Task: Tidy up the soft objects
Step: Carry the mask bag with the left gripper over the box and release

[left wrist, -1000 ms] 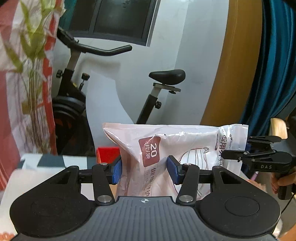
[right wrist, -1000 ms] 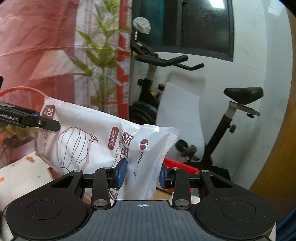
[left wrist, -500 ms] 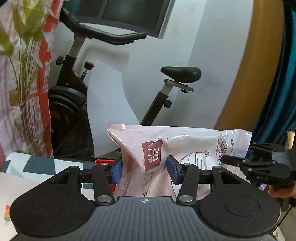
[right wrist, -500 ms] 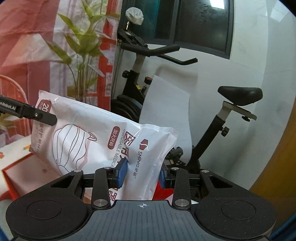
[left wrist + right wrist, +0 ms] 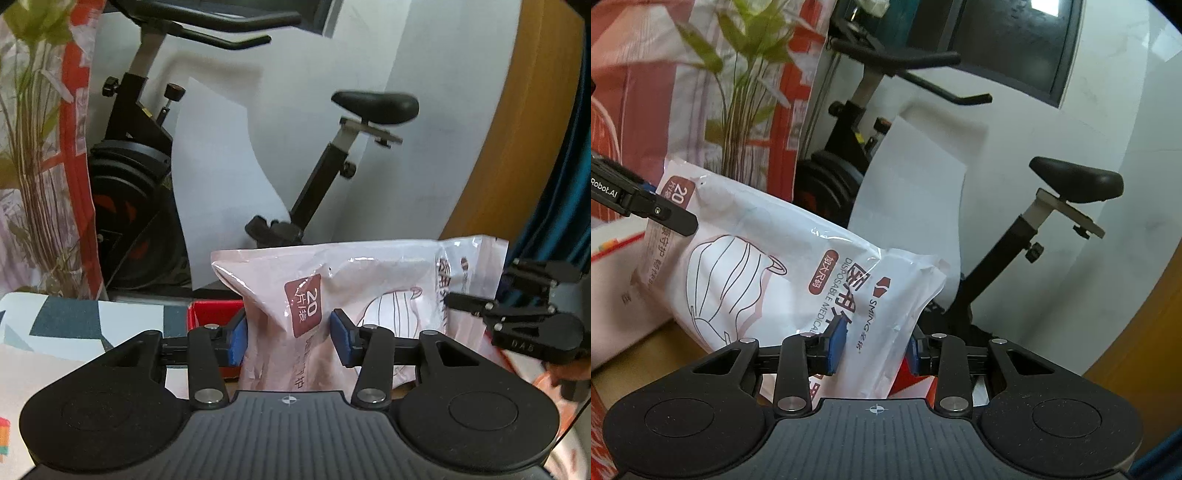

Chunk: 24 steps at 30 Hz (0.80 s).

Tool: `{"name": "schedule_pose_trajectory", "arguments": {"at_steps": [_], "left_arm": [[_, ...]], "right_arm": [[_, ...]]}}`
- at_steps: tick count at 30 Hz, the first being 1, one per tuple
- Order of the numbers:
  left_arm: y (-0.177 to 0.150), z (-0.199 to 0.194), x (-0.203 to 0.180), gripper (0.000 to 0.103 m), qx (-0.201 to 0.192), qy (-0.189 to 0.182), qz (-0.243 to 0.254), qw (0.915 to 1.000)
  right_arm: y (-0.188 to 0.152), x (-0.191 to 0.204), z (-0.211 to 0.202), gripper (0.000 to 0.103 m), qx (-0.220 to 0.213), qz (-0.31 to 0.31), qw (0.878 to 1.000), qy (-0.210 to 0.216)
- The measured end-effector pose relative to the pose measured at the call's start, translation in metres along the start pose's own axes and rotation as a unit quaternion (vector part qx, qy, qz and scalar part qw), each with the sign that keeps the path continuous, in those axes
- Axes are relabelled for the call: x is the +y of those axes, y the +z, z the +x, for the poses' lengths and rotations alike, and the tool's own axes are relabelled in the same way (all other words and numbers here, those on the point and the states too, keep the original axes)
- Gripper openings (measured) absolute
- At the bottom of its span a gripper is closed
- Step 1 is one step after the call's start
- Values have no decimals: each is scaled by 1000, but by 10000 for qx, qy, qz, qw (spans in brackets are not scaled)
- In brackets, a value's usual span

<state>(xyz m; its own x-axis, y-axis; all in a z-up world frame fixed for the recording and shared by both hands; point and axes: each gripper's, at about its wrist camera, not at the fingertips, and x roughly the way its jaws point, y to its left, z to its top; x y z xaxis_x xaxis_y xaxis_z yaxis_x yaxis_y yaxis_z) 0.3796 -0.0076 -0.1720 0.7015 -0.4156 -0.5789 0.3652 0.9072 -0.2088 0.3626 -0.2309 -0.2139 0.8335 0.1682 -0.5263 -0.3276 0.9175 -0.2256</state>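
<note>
The left gripper (image 5: 288, 341) pinches one end of the mask packet (image 5: 369, 295), low in the frame's centre; the right gripper (image 5: 873, 349) clamps the other end. Held at both ends, probably so the limp packet stays spread above the red box (image 5: 210, 314) behind it. An exercise bike (image 5: 332, 155) stands beyond.

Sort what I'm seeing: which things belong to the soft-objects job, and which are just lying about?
In the job:
- mask pack, gripped at both ends
- left claw, shut on it
- right claw, shut on it
- red box behind the pack, probably

Lying about:
- exercise bike
- plant-print curtain
- blue curtain
</note>
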Motion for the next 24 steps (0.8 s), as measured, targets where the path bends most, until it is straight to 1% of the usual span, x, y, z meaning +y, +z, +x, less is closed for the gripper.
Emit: {"name": "schedule_pose_trajectory", "arguments": {"at_steps": [6,10,18,21,24], "left_arm": [[-4,15,-2,49,249,184,314,9990],[-4,22,-3,49,447,304,463,9975],[-7,31,-4,49,840,450,667,9932],[-8,36,-5,50,1007,512,734,9909],[-10,37,-7,52,1051,563,925,9886]], "right_arm": [[-7,10,14,29,250,-214,9994,-72],[-11,21,23,29,454,-494,9977,-95],[-17,33,33,29,725,-801,9941,-138],[-19,39,37,29,915,-891,9917,-151],[-20,42,39,30,983,-914,9907,-219]]}}
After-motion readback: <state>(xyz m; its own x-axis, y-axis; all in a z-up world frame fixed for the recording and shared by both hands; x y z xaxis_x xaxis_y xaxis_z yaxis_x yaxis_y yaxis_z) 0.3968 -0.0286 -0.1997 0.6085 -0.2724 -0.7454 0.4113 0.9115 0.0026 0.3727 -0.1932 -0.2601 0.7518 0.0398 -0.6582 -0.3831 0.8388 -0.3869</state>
